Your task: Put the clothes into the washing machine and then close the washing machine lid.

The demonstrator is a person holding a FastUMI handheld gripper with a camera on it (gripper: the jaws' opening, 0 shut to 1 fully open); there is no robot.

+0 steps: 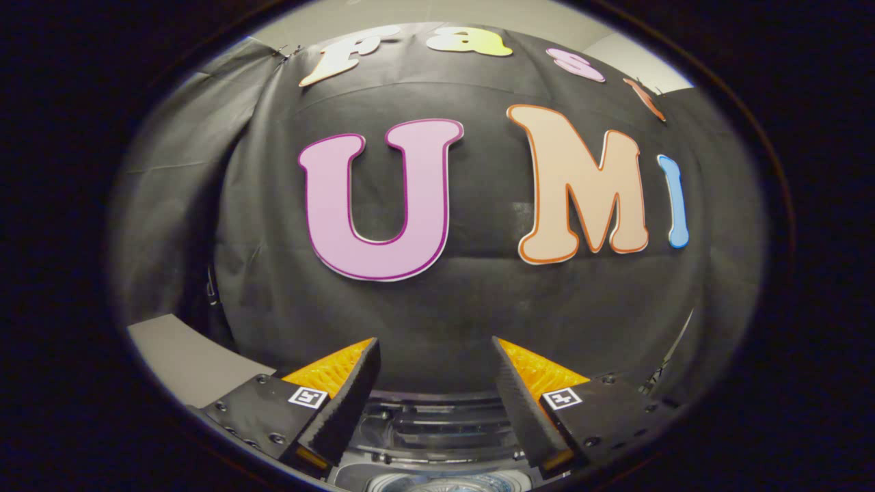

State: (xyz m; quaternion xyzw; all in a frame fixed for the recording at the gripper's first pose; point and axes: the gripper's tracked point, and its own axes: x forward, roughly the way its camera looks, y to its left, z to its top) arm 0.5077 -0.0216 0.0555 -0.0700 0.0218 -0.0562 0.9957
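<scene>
**Nothing in my gripper yet, and the washer is right under it**

In the gripper view, my gripper [435, 379] is held up high and its two fingers are spread wide apart. There is nothing between them. They are not pinching any clothes.

My landmark is the grey top-loading washing machine [437, 437]. It sits just below my fingers and shows in the gap between them. I can see its ribbed clear lid part [437, 427] toward the back of the washer, and a little of the round tub [444, 484] right at the near side. The tub mouth looks open to me, but so little of it shows that I am not sure.

Behind the washer hangs the black cloth wall [437, 307]. Off to the left side of the washer is a flat pale grey surface [184, 359].

I can spot no clothes from here, so I cannot say where they are.

I think I am at the very start: the clothes still need picking up. Next I would need to tip my gripper down, find the clothes, and close my fingers on them. The lid comes last.
</scene>
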